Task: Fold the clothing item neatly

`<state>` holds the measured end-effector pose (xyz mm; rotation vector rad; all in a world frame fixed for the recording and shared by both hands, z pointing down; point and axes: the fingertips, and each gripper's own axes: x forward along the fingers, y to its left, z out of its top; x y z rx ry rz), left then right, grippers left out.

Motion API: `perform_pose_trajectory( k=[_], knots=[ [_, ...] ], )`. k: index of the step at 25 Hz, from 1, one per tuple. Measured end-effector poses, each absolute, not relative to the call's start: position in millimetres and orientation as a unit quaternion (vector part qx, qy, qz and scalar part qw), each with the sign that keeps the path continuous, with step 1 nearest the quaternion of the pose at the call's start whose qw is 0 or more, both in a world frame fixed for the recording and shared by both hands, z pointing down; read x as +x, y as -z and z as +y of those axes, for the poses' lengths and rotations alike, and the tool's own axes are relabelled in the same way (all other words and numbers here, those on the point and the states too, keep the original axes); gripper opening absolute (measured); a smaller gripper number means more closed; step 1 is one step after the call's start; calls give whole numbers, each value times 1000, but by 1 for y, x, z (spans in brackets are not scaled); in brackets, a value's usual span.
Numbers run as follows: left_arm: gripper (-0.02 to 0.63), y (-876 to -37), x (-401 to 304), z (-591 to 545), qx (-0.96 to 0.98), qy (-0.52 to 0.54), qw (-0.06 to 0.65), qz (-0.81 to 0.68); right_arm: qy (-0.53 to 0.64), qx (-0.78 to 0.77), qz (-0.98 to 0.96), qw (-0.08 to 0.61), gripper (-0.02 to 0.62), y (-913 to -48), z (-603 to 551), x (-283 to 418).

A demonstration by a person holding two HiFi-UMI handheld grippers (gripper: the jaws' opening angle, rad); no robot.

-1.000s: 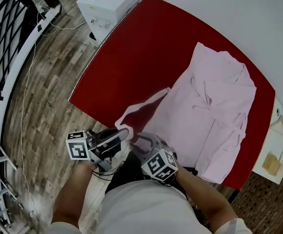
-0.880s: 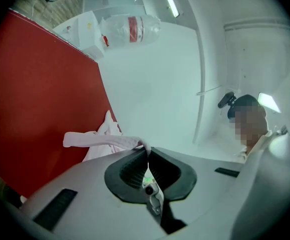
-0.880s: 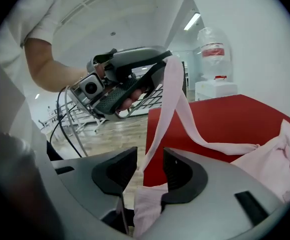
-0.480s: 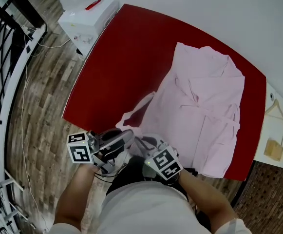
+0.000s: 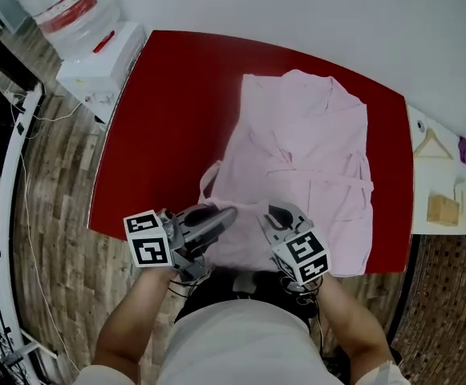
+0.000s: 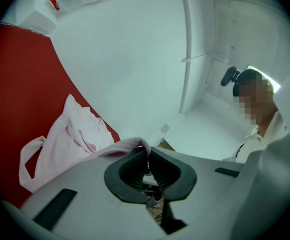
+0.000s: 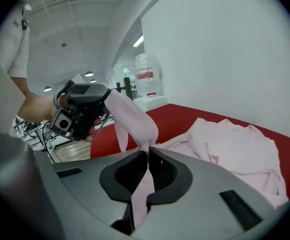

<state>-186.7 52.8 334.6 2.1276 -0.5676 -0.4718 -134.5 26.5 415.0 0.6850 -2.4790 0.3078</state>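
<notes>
Pink robe [image 5: 305, 151], hem behind left tool [image 5: 231, 213], right tool [image 5: 275, 215]

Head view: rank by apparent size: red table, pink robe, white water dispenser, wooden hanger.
Largest to smallest:
1. red table
2. pink fabric robe
3. white water dispenser
4. wooden clothes hanger
No close calls.

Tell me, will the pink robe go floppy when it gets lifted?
Probably very floppy: the pink robe hangs in a limp strip between the left gripper and right gripper. It likely weighs little, since small pinches lift its edge. It may wrinkle on the red table.
</notes>
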Motion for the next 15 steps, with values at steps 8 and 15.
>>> perform_pose_trajectory(
  k=[8,15],
  knots=[
    [11,-333,-115,7,875,136,417,-205,-126,356,-885,271,21,-404,-35,-44],
    [11,-340,-54,-24,880,104,419,-198,-155,394,-868,258,21,-405,-68,17]
  ],
)
